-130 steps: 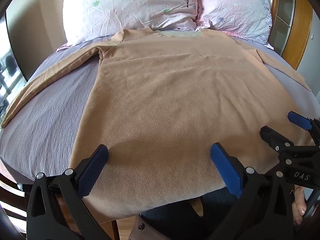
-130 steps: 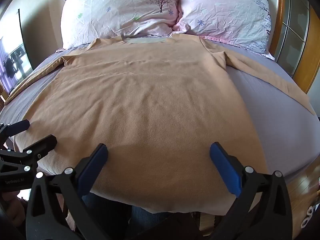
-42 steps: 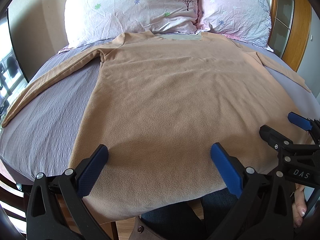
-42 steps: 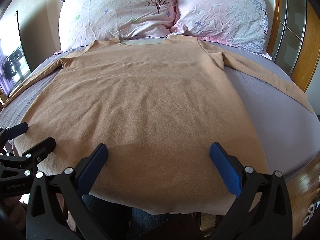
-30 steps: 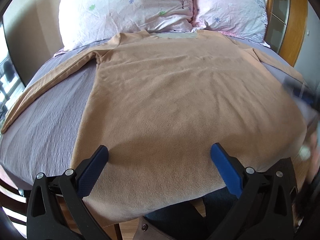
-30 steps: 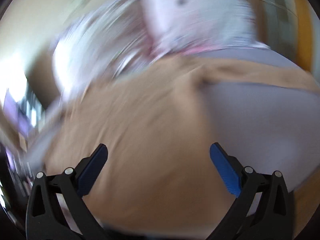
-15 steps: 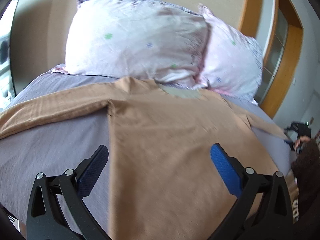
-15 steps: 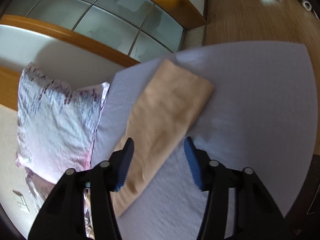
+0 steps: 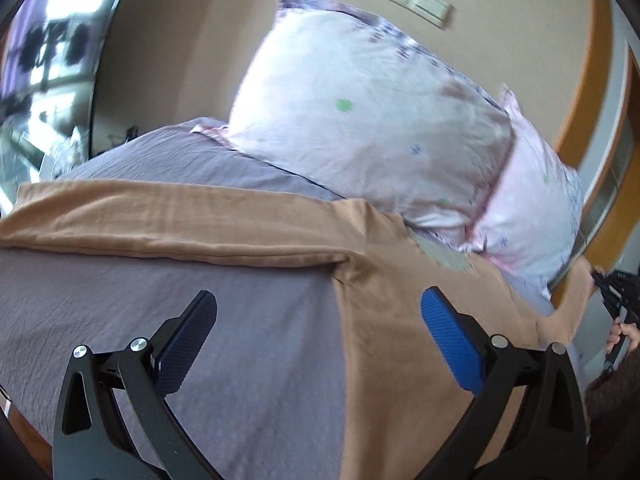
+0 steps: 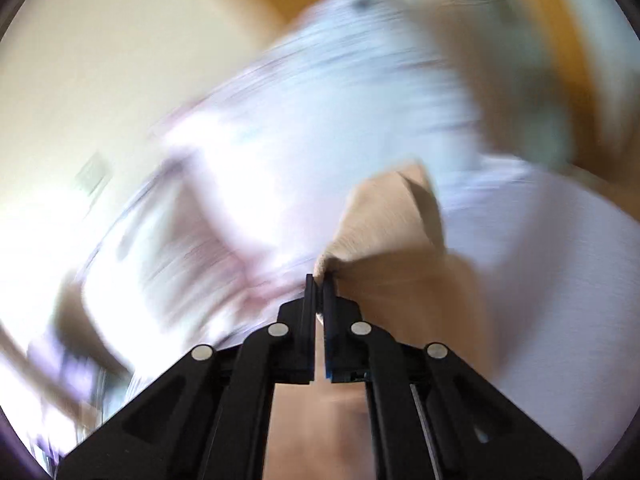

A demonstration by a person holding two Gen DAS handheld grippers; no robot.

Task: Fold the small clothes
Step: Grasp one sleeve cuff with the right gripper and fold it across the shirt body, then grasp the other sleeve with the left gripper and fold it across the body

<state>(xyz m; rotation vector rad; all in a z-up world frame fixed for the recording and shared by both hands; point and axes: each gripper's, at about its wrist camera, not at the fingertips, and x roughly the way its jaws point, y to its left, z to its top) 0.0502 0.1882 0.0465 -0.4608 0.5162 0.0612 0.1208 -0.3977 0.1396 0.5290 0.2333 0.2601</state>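
A tan long-sleeved shirt (image 9: 408,344) lies spread on the bed, collar toward the pillows. Its left sleeve (image 9: 168,224) stretches out to the left. My left gripper (image 9: 316,340) is open and empty, held above the sheet below that sleeve's armpit. My right gripper (image 10: 318,280) is shut on the end of the right sleeve (image 10: 384,224) and holds it lifted off the sheet. The right wrist view is heavily blurred. The right gripper also shows at the far right of the left wrist view (image 9: 612,292).
The bed has a grey-purple sheet (image 9: 224,344). Two pink floral pillows (image 9: 360,120) lean at the headboard. A wooden bed frame (image 9: 592,92) runs on the right. A window (image 9: 44,52) is at the far left.
My right gripper swung to the right sleeve's end, shut on it and lifted it. My left gripper moved left and forward toward the left sleeve, still open.
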